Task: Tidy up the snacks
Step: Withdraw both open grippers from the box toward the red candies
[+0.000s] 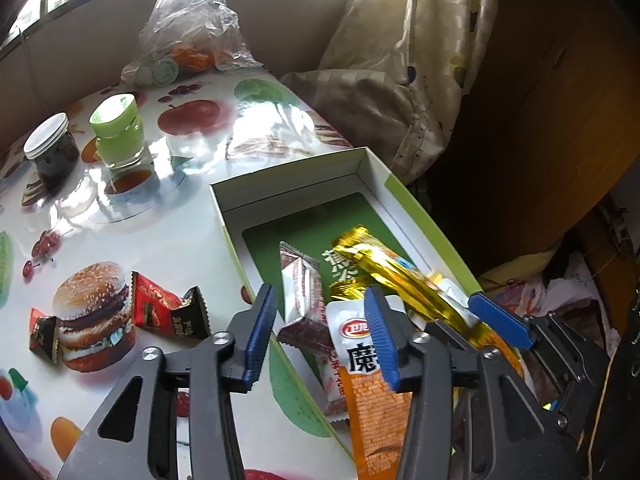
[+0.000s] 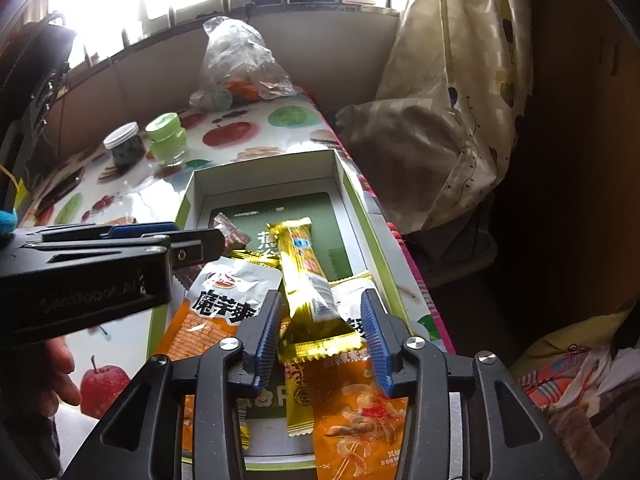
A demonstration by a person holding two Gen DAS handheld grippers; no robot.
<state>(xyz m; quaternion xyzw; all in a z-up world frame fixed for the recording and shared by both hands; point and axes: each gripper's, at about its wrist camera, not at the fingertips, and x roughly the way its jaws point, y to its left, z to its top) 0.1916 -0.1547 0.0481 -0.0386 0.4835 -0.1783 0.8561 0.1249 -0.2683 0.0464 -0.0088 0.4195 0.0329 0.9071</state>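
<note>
Loose snacks, far left: I see two small red-and-black packets [image 1: 44, 330] [image 1: 170, 312] lying on the printed tablecloth [image 1: 168, 236], one on each side of its burger picture, both outside the box.
Jars: a dark jar with a white lid [image 1: 50, 152] and a green-lidded jar [image 1: 118, 132] stand side by side further back on the table.
Plastic bag: a clear bag [image 1: 188, 32] sits at the far end.
My left gripper [image 1: 320, 334]: jaws wide apart with nothing between them, hovering over the box's left wall.
Box [image 1: 376, 168]: open, green-edged and white inside, on the table's right side.
Box contents: a silver-brown wrapper [image 1: 304, 300] on the left, a white-and-orange pouch [image 1: 360, 360] nearest my left gripper, and a second orange pouch [image 2: 360, 412] under the right one.
Gold bar [image 2: 306, 276]: a long gold-foil packet lying atop the other snacks in the box.
My right gripper [image 2: 320, 332]: jaws apart, pads either side of the gold bar's near end; I cannot tell whether they touch it.
</note>
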